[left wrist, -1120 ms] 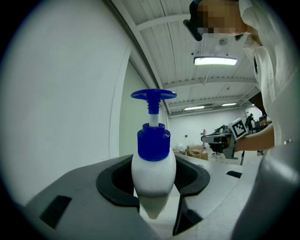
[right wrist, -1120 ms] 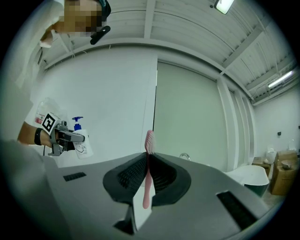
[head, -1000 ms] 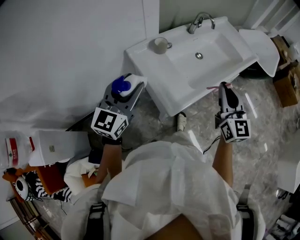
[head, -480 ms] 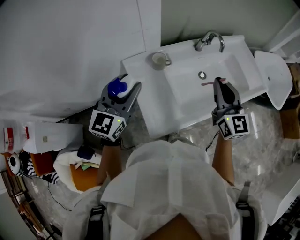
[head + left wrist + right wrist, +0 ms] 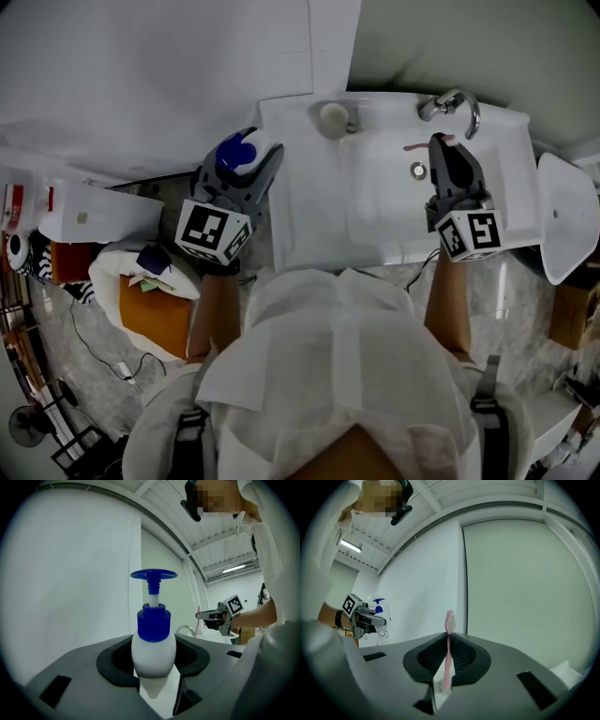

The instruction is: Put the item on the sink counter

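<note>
Neither item is down yet. The left gripper (image 5: 247, 161) is clamped round the white body of a blue-capped pump bottle (image 5: 232, 155), which is upright and just beside the left edge of the sink counter (image 5: 305, 202), not over it. The right gripper (image 5: 442, 150) is pinched tight on a pink toothbrush (image 5: 415, 146), which hangs over the basin near the faucet (image 5: 450, 103). A cup (image 5: 333, 116) stands at the counter's back edge. Judgement: the carry is nearly done. What is left for each item is to bring it over a bare patch of counter, lower it and release it.
</note>
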`<state>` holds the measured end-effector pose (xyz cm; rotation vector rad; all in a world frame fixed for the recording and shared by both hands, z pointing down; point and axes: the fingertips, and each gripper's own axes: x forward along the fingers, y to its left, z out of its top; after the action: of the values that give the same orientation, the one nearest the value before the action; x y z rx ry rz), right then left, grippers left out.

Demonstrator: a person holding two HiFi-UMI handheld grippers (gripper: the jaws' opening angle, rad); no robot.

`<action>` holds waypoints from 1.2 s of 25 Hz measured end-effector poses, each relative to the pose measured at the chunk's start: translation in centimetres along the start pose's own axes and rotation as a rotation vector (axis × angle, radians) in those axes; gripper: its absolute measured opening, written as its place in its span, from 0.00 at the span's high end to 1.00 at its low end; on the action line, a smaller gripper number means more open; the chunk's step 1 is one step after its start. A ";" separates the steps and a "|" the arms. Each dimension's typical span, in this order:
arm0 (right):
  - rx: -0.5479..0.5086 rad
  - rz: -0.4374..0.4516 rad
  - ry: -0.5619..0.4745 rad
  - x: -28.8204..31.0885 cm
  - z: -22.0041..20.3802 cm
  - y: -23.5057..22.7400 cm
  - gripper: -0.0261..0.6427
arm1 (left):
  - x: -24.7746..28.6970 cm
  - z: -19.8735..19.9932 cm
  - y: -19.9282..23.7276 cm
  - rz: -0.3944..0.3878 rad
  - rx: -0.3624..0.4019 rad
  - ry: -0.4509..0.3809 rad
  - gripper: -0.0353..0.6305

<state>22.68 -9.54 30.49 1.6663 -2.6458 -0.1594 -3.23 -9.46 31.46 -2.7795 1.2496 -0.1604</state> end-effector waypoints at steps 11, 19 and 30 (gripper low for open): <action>0.008 0.094 0.003 5.5 -1.2 0.8 0.93 | 0.9 -1.4 2.9 0.063 -0.009 0.031 0.63; 0.021 0.132 0.020 8.6 -1.8 1.6 0.93 | 2.2 -1.4 4.7 0.060 -0.011 0.041 0.63; 0.065 0.180 0.060 13.9 -4.6 2.4 0.93 | 4.6 -3.5 7.3 0.064 -0.042 0.074 0.63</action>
<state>14.82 -21.39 34.68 1.4139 -2.7645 -0.0210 -6.07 -17.82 34.31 -2.7883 1.3735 -0.2368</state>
